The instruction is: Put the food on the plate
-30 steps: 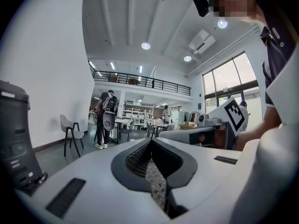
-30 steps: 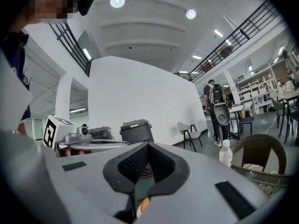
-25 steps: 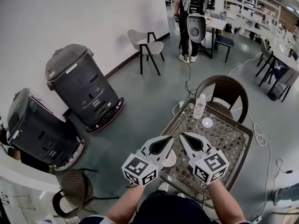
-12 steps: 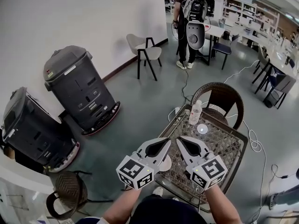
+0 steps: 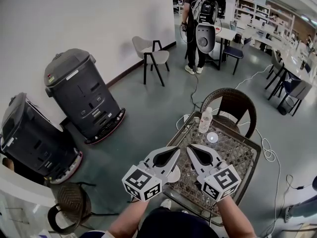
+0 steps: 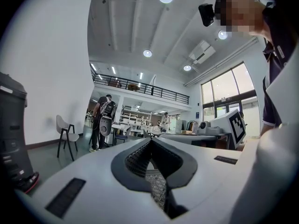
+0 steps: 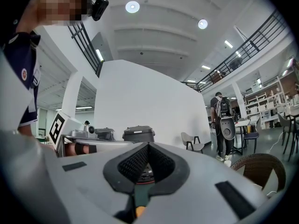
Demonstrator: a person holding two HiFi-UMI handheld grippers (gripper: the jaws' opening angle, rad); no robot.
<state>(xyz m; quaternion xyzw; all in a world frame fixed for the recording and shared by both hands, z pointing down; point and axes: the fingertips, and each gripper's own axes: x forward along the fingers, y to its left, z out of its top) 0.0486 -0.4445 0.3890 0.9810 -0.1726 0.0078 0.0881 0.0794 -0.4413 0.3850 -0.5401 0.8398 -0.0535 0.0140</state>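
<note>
Both tools closed and empty, side by side above the near left end of the counter.
Two grey wheeled machines (image 5: 81, 93) stand by the wall, far left. Glass-topped wicker counter (image 5: 235, 155) at right, brown wicker chair (image 5: 233, 103) at its far end. Left tool (image 5: 177, 151): jaws pressed together, nothing between. Right tool (image 5: 192, 149): jaws meet at the tip, nothing between. White plate (image 5: 175, 175) at the counter's near left edge, partly under the left tool. Clear bottle (image 5: 204, 120) upright at the far left corner, small white disc (image 5: 212, 137) just beside it. Food not made out.
</note>
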